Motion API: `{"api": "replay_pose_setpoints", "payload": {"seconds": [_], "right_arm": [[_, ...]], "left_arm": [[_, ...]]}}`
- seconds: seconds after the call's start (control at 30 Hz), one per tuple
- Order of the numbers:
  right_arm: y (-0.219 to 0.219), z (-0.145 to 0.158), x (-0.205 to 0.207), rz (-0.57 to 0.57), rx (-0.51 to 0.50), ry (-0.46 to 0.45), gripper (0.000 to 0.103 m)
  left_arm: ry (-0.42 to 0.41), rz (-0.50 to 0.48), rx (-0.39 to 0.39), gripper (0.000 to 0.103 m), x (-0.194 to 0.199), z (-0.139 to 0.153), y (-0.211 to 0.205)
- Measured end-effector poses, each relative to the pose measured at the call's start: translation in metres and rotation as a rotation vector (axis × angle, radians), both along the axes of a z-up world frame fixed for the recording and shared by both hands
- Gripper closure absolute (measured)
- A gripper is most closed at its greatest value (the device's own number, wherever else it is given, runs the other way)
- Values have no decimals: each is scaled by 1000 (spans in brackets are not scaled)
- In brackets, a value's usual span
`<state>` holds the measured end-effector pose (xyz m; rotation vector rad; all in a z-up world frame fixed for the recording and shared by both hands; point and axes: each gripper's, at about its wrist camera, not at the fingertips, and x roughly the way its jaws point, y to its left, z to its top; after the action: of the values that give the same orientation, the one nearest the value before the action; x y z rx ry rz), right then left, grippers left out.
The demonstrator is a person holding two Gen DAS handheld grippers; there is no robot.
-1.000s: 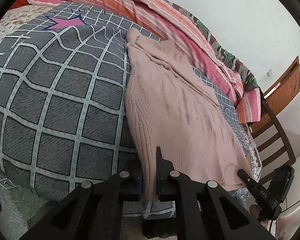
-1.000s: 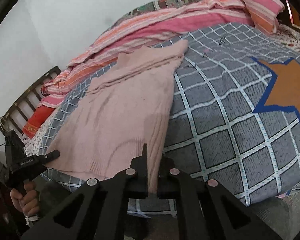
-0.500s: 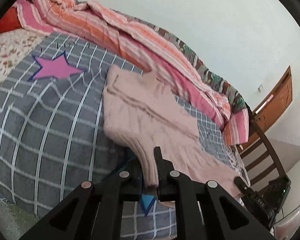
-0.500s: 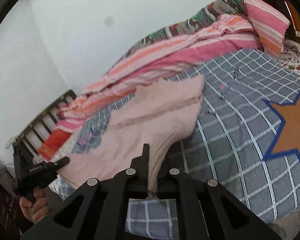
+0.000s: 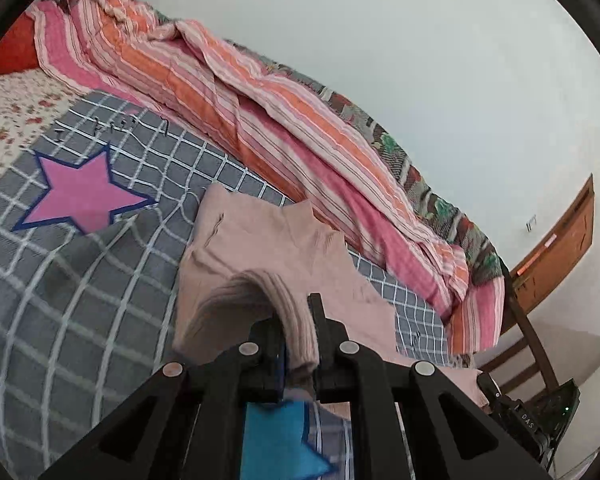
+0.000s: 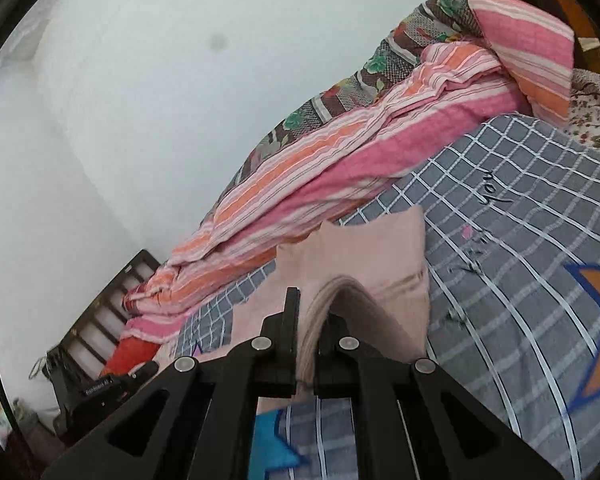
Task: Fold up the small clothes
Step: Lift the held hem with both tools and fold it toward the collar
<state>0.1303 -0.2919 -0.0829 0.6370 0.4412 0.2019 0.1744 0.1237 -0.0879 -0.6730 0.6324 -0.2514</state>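
Left gripper [image 5: 300, 334] clamps the pink sweater's [image 5: 268, 248] ribbed hem — lifted above the checked blanket [image 5: 80, 288]

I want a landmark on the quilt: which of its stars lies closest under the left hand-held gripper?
The blue star, partly hidden just below the left hand-held gripper. The pink star lies far off on the grey checked quilt.
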Motion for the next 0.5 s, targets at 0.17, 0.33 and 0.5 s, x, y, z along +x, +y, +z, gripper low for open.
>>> {"api": "replay_pose_setpoints", "payload": {"seconds": [0.17,0.33,0.5], "right_arm": [[-1,2,58,-15,-30,48,98],[0,-8,114,-9,-63,120,98],[-2,-22,165,11,-115,165,98]], "left_arm": [[23,1,43,93,56,-2,-7],[59,13,148,93,114,-13,-23],[75,15,192,93,161,-28,-33]]}}
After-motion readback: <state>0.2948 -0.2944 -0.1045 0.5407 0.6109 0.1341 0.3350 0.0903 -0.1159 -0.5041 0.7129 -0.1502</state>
